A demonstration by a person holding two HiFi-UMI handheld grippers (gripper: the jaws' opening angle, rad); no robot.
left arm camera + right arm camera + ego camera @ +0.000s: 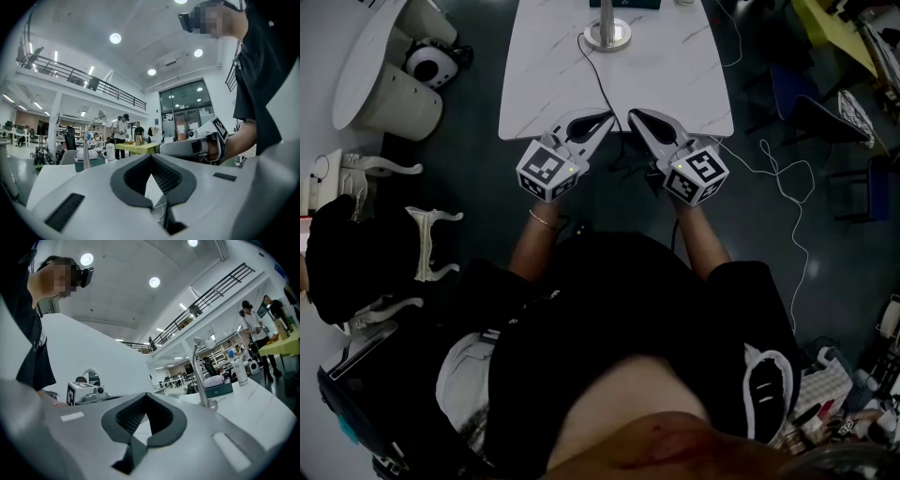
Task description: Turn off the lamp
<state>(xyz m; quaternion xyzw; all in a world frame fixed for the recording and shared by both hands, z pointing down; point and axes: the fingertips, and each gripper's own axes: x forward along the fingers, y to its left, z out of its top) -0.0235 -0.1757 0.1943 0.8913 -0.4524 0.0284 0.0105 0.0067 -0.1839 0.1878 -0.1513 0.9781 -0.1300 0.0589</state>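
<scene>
Left hand-held gripper [596,122] and right hand-held gripper [639,120], both closed on nothing, hover near the lamp [607,35], seemingly over the counter [546,80] edge.

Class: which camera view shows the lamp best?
The right gripper view: the lamp shows whole, top to bottom, fairly near. The left gripper view shows it small and distant; the head view shows only its round base.
</scene>
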